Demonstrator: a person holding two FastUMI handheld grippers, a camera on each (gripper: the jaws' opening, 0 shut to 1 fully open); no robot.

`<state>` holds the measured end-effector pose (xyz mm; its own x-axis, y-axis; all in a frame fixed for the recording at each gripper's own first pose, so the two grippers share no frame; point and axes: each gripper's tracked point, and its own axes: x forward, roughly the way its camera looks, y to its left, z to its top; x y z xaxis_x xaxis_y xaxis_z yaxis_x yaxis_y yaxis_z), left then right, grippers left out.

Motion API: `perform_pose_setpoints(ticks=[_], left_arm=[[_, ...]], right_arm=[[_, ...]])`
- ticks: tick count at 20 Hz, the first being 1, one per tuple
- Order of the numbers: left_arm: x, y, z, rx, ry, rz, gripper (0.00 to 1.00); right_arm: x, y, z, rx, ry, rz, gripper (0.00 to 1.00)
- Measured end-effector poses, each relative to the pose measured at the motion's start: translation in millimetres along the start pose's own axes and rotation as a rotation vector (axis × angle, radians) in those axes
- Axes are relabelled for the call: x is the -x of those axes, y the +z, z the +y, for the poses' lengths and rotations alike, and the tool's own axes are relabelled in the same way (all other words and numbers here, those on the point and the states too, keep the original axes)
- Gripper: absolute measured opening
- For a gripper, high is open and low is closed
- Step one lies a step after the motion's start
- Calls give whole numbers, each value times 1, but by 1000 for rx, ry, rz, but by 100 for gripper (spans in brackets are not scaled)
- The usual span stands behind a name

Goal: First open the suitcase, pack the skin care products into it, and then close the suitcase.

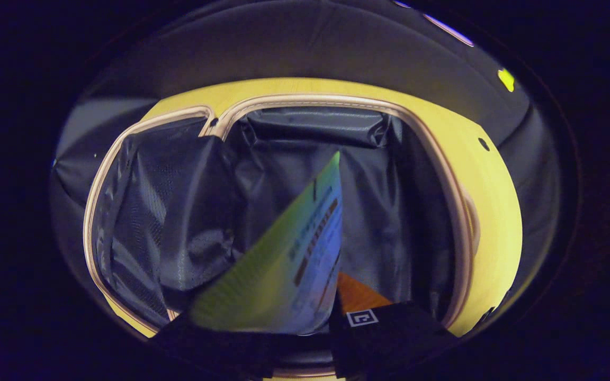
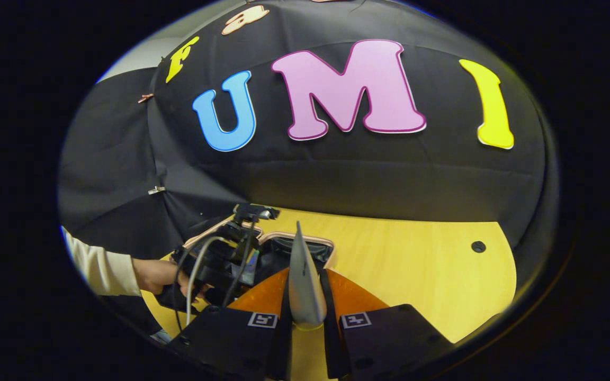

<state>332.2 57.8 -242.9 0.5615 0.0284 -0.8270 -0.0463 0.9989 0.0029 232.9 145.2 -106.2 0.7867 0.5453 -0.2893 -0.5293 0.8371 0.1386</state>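
The green-to-blue packet I pinch in my left gripper hangs over the open suitcase, above its dark lining near the front rim. I judge it best to lower it toward the middle before releasing, clear of the piped edge. My right gripper pinches a thin silver tube above the yellow table, ready to follow.

suitcase: yellow | lining: black | carton: green-to-blue gradient
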Motion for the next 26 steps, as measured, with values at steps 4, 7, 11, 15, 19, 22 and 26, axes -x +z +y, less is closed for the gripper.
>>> perform_pose_setpoints(ticks=[4, 7, 11, 15, 19, 22, 26], left_arm=[[2, 10, 17, -13, 59, -2, 52], [33, 28, 21, 69, 28, -167, 74], [115, 41, 65, 185, 60, -436, 98], [180, 31, 108, 206, 91, -599, 96], [225, 0, 129, 242, 66, -662, 96], [231, -20, 139, 238, 71, -660, 96], [230, -50, 168, 269, 116, -602, 96]], right_arm=[[-19, -12, 12, -17, 22, 65, 29], [-35, -20, 12, -33, 10, 112, 22], [-67, -38, 20, -69, -7, 180, 22], [-107, -83, 37, -107, -42, 322, 29], [-137, -153, 52, -123, -92, 551, 29], [-153, -172, 40, -97, -191, 604, 19], [-159, -167, 48, -112, -227, 603, 24]])
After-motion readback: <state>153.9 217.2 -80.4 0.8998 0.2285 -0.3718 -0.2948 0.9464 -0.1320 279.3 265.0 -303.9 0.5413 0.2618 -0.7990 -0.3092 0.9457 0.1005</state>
